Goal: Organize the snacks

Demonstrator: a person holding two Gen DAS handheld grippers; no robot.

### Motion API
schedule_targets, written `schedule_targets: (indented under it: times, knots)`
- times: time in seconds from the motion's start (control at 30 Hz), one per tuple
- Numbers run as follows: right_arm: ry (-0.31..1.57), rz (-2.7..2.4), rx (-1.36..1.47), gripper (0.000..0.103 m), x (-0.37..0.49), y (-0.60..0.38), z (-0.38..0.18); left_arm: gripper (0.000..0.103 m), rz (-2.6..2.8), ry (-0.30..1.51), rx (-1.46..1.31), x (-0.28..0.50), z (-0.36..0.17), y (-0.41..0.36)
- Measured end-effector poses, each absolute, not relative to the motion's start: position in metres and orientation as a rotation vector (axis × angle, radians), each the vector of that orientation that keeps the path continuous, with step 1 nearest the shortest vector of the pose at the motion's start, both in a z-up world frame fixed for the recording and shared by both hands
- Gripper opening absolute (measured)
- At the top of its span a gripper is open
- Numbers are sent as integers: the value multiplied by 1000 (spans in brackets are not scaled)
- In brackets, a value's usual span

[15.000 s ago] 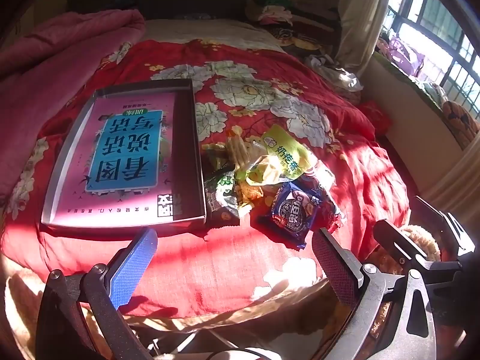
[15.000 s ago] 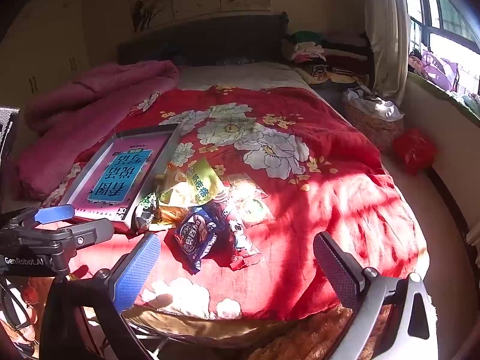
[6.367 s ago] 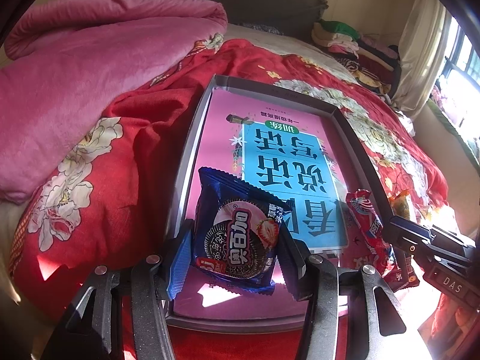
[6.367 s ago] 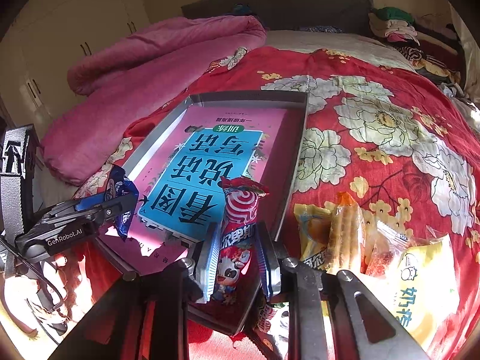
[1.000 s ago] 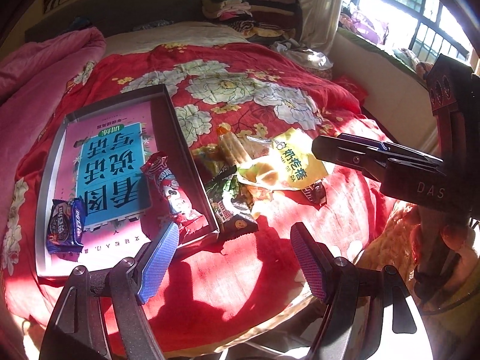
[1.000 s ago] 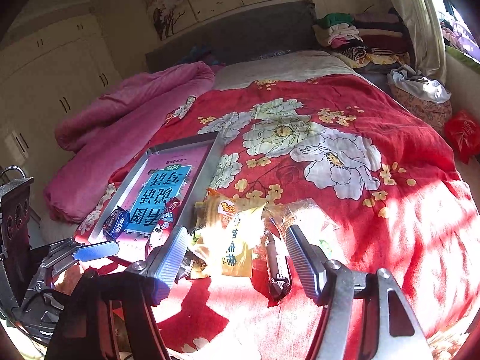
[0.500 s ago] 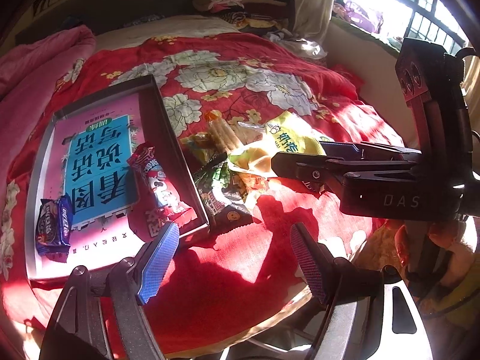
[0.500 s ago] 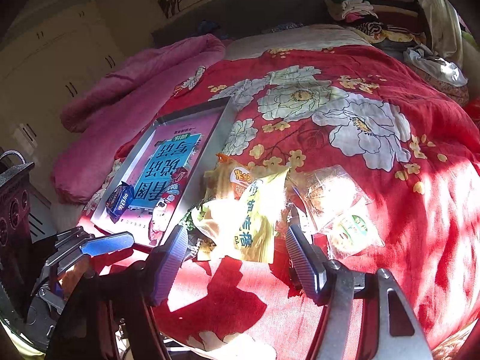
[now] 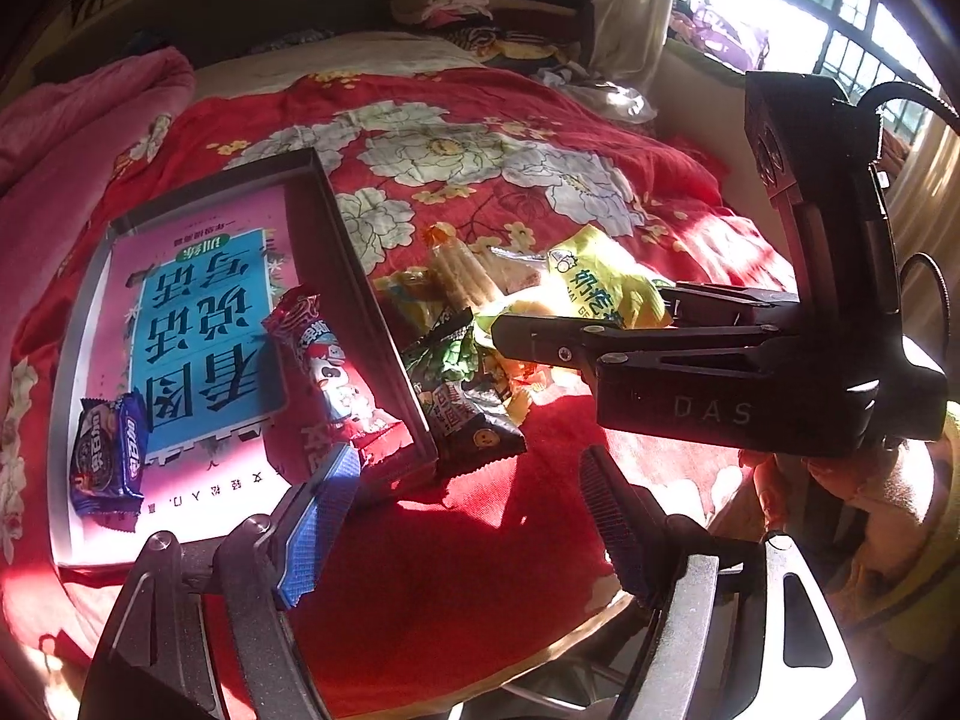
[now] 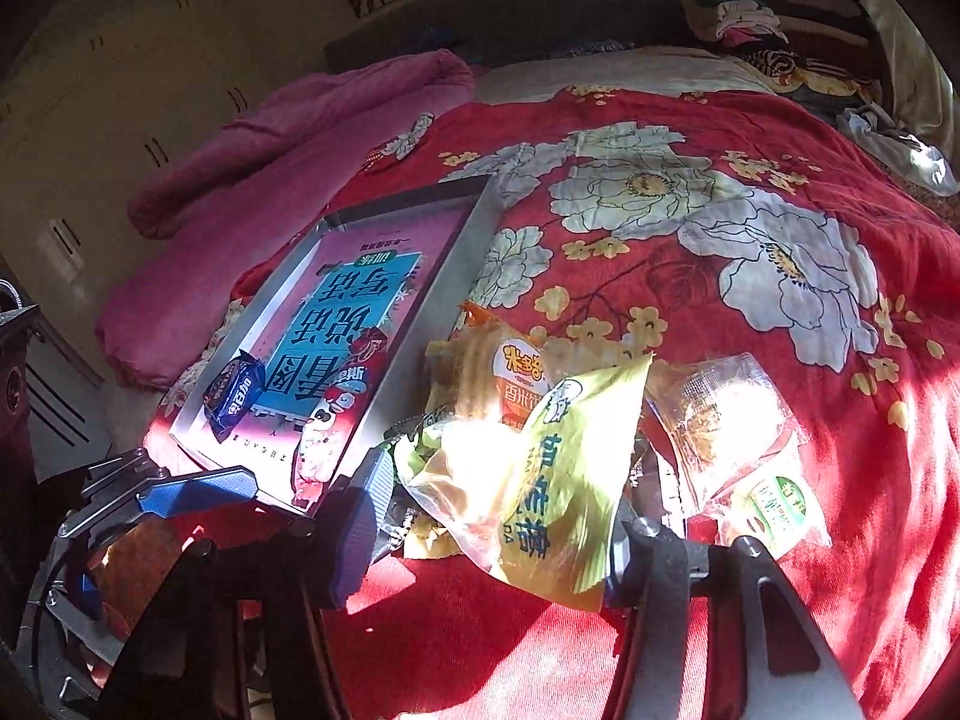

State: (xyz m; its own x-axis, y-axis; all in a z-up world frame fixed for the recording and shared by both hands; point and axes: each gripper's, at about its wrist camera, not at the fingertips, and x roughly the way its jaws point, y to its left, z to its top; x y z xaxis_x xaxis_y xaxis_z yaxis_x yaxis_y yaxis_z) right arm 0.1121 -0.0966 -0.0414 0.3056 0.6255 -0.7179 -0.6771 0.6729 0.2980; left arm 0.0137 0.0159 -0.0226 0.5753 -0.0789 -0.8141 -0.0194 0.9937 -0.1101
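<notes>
Yellow packet (image 10: 540,480) hides right hand-held gripper (image 10: 498,516) fingertip (closure unclear)

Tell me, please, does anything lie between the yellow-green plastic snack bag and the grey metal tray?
Yes. A dark crinkled wrapper and an orange rice-cracker pack lie between the yellow-green plastic snack bag and the grey metal tray, against its raised side wall; the bag probably needs lifting over them.
</notes>
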Motion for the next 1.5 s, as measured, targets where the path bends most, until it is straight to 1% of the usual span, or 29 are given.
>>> schedule_targets:
  times: [0.13,0.2,0.37,0.4,0.5,0.57,0.63,0.7,0.77,0.8,1.0,1.07,1.1,1.2,1.23,1.33,1.5]
  knots:
    - [897,870,-94,51,112,-91,-42,78,-29,962,-89,17,-25,15]
    - [890,878,-125,47,109,-87,-44,77,-26,964,-80,20,-25,15]
    - [863,874,-179,45,105,-85,-42,77,-23,966,-56,29,-25,12]
    - [861,872,-171,37,106,-88,-41,77,-23,967,-52,30,-26,11]
    - [869,871,-116,37,114,-99,-38,77,-25,972,-34,35,-28,7]
    - [874,858,-87,37,120,-107,-38,75,-27,973,-15,38,-30,4]
    - [883,841,-51,36,126,-115,-37,70,-25,979,7,41,-32,1]
    - [892,833,8,36,133,-124,-37,70,-23,983,22,45,-34,-2]
    - [896,825,51,36,139,-132,-36,63,-13,998,34,49,-37,-3]
    - [893,819,66,36,141,-136,-36,57,-4,1013,45,51,-39,-4]
    - [883,818,116,36,146,-145,-32,55,54,1079,61,61,-52,-2]
    - [885,814,92,36,145,-143,-33,51,62,1089,55,64,-54,-1]
    - [887,813,78,36,144,-141,-34,45,59,1089,39,65,-54,0]
    - [889,819,48,36,141,-139,-36,43,65,1090,1,68,-54,5]
    - [890,821,38,36,140,-137,-37,40,68,1089,-12,68,-54,7]
    - [895,834,22,36,138,-133,-39,36,69,1086,-55,70,-53,14]
    - [901,841,-21,36,135,-125,-43,36,63,1090,-113,72,-54,19]
